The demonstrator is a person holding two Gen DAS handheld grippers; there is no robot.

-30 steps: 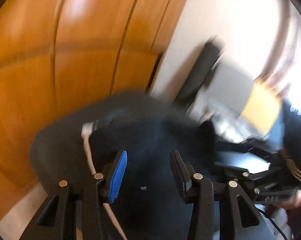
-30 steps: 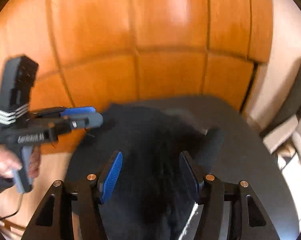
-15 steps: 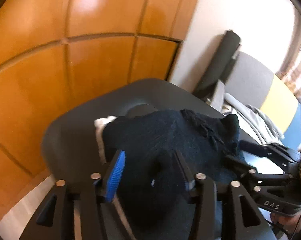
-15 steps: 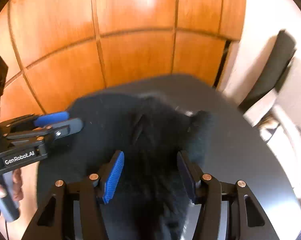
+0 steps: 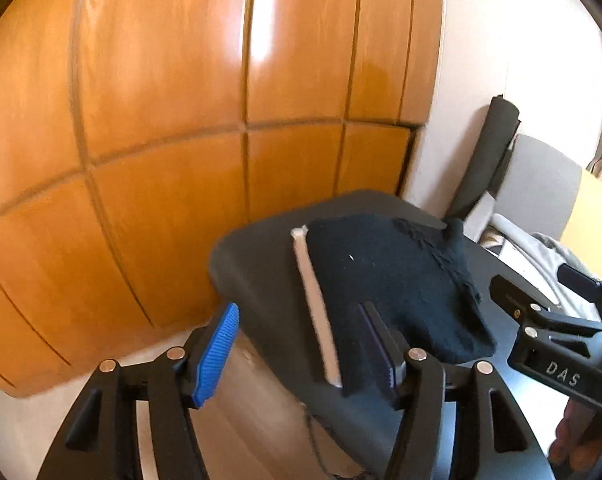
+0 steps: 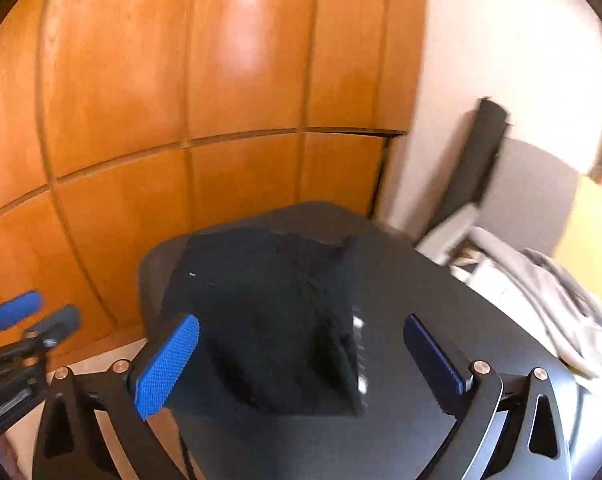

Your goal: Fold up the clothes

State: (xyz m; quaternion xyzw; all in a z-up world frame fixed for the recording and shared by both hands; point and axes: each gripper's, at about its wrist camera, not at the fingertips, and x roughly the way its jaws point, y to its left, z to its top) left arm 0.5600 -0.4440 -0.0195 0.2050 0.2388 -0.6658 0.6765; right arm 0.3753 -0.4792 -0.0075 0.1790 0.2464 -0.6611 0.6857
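Left wrist view: the left gripper [image 5: 297,344] hovers above the near left corner of the dark table [image 5: 257,280], tilted down toward it. Its two fingers are spread wide with nothing between them; the blue-padded one hangs beyond the table's left edge over the pale floor [image 5: 253,432], the other sits over the near edge of the black garment [image 5: 393,280]. One garment lies on the table, folded into a compact block, with one white strip [image 5: 315,308] running along its left side. At the table's right side the right gripper [image 5: 541,304] reaches in, marked "DAS", with part of a hand [image 5: 573,436] on its handle below. Beyond the table stand orange wooden panels [image 5: 181,120]; to the table's right a dark roll [image 5: 489,152] leans on the wall above grey cloth [image 5: 549,260].

Right wrist view: the right gripper [image 6: 301,352] is held above the near edge of the table [image 6: 413,292], angled downward. Its two fingers stand far apart, gripping nothing, and the folded black garment [image 6: 261,300] lies on the table between and ahead of them, nearer the table's left corner. A small white patch [image 6: 359,344] shows at the garment's right edge. The left gripper [image 6: 33,320] appears blurred off the table's left side, its tips slightly parted. A heap of grey cloth [image 6: 541,292] lies right of the table.
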